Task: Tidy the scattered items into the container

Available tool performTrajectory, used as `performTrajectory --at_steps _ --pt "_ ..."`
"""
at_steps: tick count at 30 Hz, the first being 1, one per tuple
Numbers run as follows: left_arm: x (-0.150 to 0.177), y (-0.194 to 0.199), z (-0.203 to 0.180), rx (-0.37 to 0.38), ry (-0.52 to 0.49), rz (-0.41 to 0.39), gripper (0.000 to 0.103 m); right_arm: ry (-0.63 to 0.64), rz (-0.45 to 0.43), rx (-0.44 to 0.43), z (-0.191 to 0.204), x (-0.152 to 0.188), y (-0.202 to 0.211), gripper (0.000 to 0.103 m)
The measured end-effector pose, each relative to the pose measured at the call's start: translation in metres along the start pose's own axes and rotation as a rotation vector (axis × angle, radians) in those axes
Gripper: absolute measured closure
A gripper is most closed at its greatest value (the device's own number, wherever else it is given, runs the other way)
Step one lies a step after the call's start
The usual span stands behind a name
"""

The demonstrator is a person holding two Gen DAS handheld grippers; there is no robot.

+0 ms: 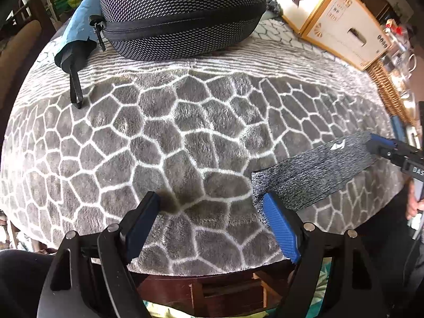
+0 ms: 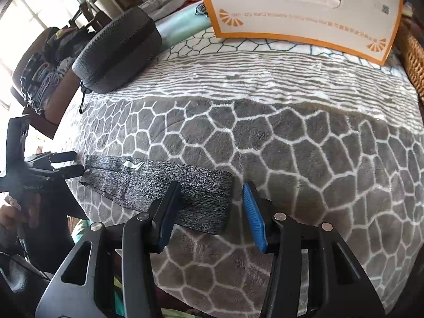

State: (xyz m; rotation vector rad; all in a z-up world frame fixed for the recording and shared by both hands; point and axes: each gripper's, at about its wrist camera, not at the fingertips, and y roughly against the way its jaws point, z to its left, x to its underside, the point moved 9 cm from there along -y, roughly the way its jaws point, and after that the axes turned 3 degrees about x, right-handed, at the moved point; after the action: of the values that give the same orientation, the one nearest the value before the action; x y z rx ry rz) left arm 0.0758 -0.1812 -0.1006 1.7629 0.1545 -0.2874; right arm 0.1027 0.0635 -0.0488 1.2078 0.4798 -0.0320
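a fuzzy grey blanket with a white cracked-stone pattern (image 1: 185,137) is covering the whole surface. a white cardboard box with orange trim (image 2: 304,18) is sitting at the far edge, and a woven wicker basket (image 1: 389,92) is standing just beside the box, past the blanket's edge.

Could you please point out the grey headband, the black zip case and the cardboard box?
grey headband (image 2: 169,185): right wrist view, its middle.
black zip case (image 1: 182,13): left wrist view, mesh top.
cardboard box (image 2: 304,18): right wrist view, printed side.
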Motion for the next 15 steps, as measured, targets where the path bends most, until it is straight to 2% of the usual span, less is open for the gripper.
performTrajectory --at_steps 3,5,7,12,15 --pt "0.003 0.003 0.011 -0.005 0.066 0.007 0.022 -0.006 -0.007 -0.003 -0.001 0.000 0.001 0.058" --pt "0.005 0.006 0.018 -0.045 0.078 0.001 0.022 -0.004 -0.014 -0.003 -0.002 -0.001 0.002 0.058" --pt "0.009 0.006 0.021 -0.064 0.074 0.011 0.022 -0.005 -0.022 -0.009 -0.002 -0.001 0.003 0.058" --pt "0.017 0.004 0.010 -0.072 0.056 0.047 0.021 -0.020 -0.024 -0.041 0.001 -0.003 0.002 0.069" --pt "0.019 0.001 0.006 -0.119 0.020 0.070 0.021 -0.025 -0.020 -0.043 0.001 -0.005 0.000 0.070"
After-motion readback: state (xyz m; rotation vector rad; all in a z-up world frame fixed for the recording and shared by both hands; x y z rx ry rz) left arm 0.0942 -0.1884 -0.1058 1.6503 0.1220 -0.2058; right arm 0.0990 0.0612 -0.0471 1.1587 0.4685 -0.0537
